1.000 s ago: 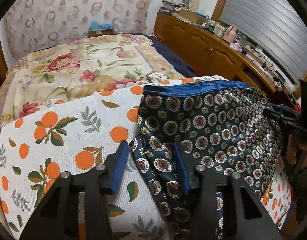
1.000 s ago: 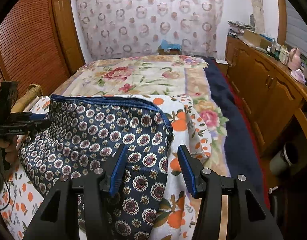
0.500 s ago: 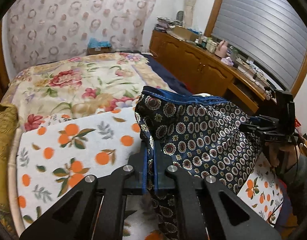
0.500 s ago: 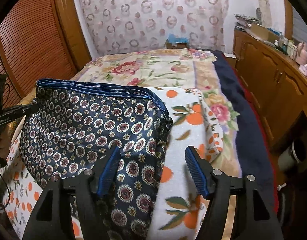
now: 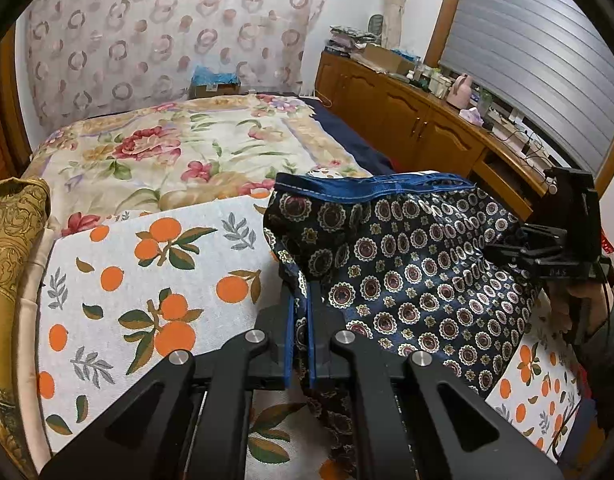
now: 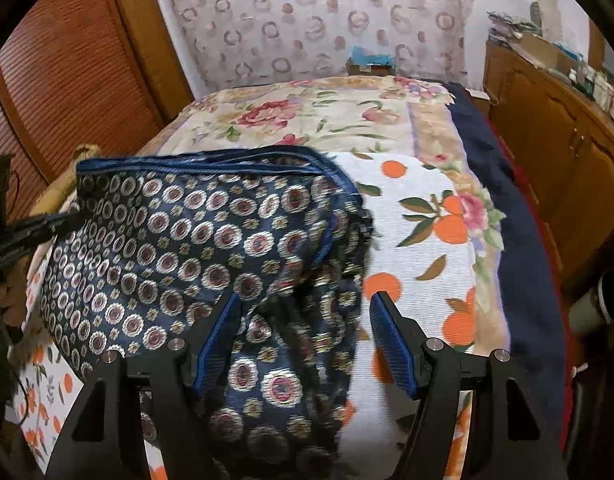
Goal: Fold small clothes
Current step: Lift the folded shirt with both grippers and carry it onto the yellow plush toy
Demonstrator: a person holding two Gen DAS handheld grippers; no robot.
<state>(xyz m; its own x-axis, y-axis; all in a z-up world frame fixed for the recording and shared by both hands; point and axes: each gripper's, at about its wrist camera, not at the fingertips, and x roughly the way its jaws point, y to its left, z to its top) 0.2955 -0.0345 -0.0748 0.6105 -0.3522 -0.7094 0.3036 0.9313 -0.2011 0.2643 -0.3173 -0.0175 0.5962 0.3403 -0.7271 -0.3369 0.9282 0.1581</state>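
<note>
Navy patterned shorts with a blue waistband lie partly lifted over an orange-print cloth on the bed. My left gripper is shut on the shorts' left edge and holds it up. In the right wrist view the shorts are bunched and raised; my right gripper is open around the shorts' right side, with cloth between its blue pads. The right gripper also shows in the left wrist view, at the shorts' right edge.
A floral quilt covers the bed behind. A gold cushion lies at the left. Wooden cabinets with clutter run along the right. A wooden louvred door stands left of the bed.
My left gripper closed on the shorts' left edge and lifted it. My right gripper stayed open and moved further over the shorts' right side, which rose and bunched.
</note>
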